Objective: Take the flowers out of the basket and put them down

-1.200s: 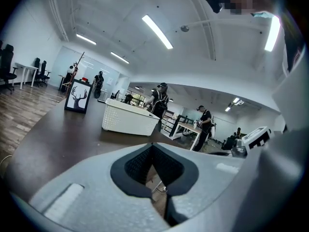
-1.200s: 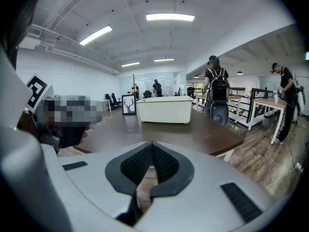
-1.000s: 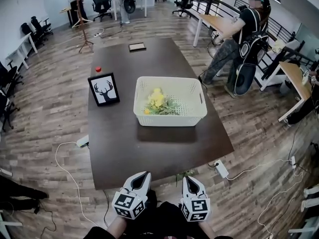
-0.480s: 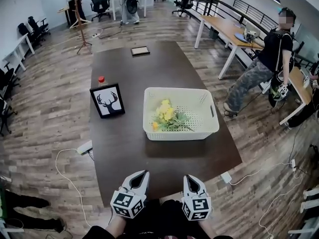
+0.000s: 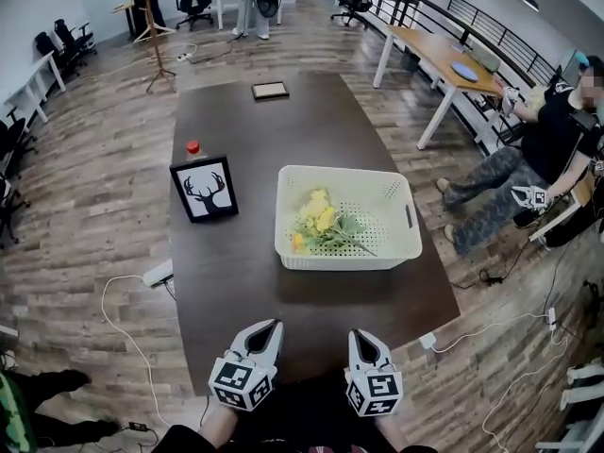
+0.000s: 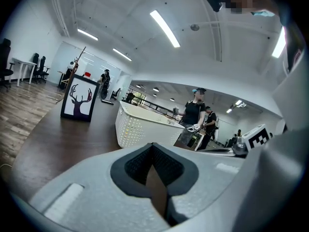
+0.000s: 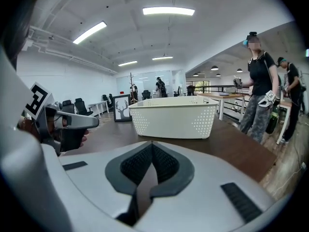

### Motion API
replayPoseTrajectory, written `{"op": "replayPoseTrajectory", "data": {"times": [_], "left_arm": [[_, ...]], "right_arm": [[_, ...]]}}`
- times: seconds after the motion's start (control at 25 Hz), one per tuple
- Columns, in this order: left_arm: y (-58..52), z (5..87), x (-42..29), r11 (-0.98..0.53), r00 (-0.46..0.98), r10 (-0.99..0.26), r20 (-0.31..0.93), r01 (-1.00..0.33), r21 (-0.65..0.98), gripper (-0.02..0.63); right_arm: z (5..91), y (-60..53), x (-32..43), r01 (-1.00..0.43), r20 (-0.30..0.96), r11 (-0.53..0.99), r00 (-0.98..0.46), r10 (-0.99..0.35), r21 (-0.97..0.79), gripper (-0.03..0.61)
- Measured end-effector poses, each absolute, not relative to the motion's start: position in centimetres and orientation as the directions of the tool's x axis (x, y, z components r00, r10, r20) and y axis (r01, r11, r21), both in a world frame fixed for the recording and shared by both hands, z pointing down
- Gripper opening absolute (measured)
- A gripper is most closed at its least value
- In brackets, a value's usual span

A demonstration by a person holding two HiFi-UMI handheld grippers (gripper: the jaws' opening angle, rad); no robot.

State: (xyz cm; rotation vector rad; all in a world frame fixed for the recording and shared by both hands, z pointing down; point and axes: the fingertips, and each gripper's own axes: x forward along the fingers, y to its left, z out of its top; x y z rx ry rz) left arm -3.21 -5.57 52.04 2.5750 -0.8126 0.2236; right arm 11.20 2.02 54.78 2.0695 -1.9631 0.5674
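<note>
One bunch of yellow flowers lies inside the white basket on the table. We judge it light, soft and crushable: grip the stems, not the blooms. Left gripper and right gripper are both pressed together, empty, near the table's edge.

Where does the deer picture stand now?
In the head view, the deer picture stands on the table near its left edge, left of the white basket.
</note>
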Motion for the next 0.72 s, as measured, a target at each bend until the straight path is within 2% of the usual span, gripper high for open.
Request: {"op": "replayPoseTrajectory", "data": {"times": [0.72], "left_arm": [[-8.3,51.5,-1.1,-0.62,0.715,-0.638,0.286,-0.697,0.36,0.008]], "right_arm": [[52.1,-3.6,16.5,-0.99,0.412,0.069,-0.115,-0.904,-0.124,0.006]]}}
